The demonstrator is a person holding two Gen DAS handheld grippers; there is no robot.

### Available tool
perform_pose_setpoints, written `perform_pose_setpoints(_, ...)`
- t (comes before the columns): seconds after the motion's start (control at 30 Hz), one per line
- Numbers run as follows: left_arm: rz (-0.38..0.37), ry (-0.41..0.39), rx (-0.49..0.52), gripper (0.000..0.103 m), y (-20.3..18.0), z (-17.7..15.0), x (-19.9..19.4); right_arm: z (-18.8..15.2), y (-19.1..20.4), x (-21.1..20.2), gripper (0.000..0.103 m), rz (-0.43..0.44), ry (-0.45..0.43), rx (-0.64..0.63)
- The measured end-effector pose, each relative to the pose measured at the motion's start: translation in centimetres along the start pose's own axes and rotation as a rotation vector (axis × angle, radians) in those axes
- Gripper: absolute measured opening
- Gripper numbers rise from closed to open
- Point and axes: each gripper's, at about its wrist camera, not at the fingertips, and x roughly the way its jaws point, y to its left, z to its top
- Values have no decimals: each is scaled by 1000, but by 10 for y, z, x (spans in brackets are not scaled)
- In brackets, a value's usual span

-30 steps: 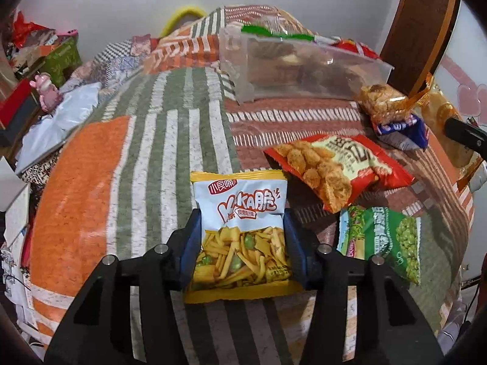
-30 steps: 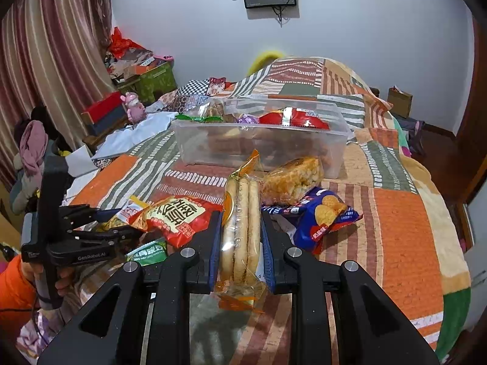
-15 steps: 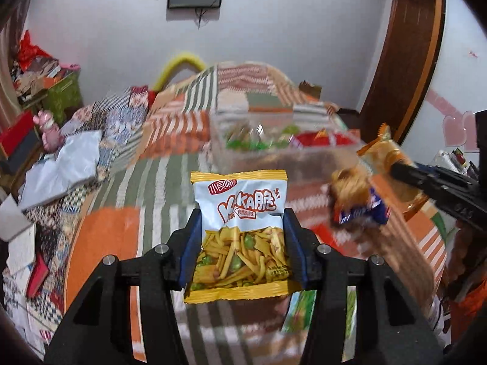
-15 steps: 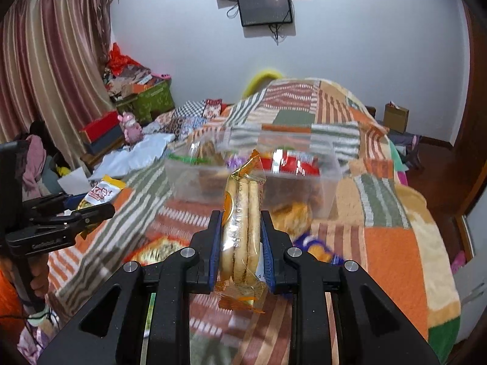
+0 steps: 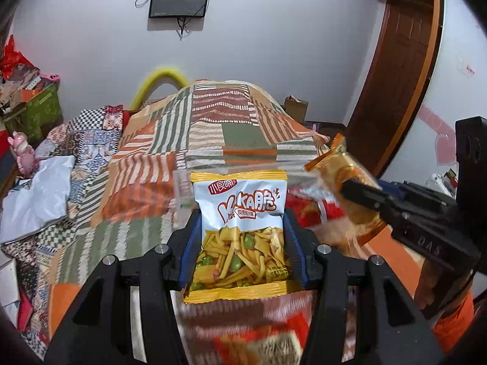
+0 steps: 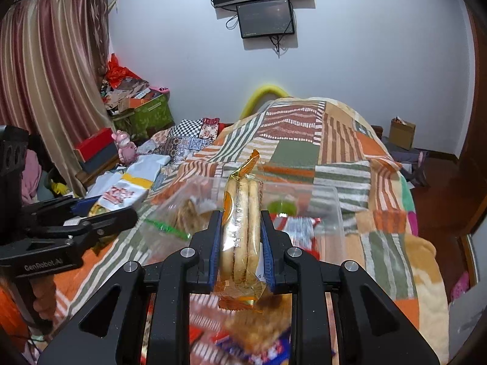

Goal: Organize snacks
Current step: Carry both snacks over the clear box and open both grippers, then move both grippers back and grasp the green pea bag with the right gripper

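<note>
My left gripper (image 5: 242, 240) is shut on a white and yellow snack bag of green peas and strips (image 5: 240, 237), held up above the bed. My right gripper (image 6: 240, 243) is shut on a clear pack of round biscuits (image 6: 242, 228), also held in the air. The clear plastic bin (image 6: 328, 213) with several snacks in it stands on the bed just ahead of both. The right gripper with the biscuit pack (image 5: 344, 182) shows at the right of the left wrist view; the left gripper (image 6: 100, 222) shows at the left of the right wrist view.
Loose snack packets lie blurred below the grippers, a red one (image 5: 264, 343) and a blue one (image 6: 258, 343). The patchwork blanket (image 5: 237, 127) covers the bed. A pink toy (image 6: 124, 149), boxes and curtains (image 6: 51, 76) are at the left. A wooden door (image 5: 395, 60) is at the right.
Both grippers have risen from the bed with their packets and moved forward to the bin. The loose packets have dropped to the bottom of the views.
</note>
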Motion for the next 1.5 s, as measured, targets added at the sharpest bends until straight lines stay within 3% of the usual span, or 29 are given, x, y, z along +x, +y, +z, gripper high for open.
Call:
perform_pose_setpoints(0.2,-9,45,-31,51,2,17,49,13,-4,37,21,18,58,-5)
perform_pose_setpoints(0.37,11,98,-36,51,2,22,79,11,-6,63,22,-18,116,-18)
perform_pose_setpoints(0.5,32,102,-30,51,5,27,89,9,-11,75,22,-2,158,-4)
perform_pose_setpoints(0.73,2,131,-52,56,8,28,96,4,-13,78,25,-13,194,-4)
perform_pose_setpoints(0.83,2,124,-51,60,6,28,91,6,-11,70,34,-31,178,-25)
perform_pose_setpoints(1.1,9,111,-20,60,-3,21,61,6,-13,34,44,-51,122,-43)
perform_pose_setpoints(1.5,40,160,-5,69,-4,-41,10,-37,-9,-25,49,-47,112,-44)
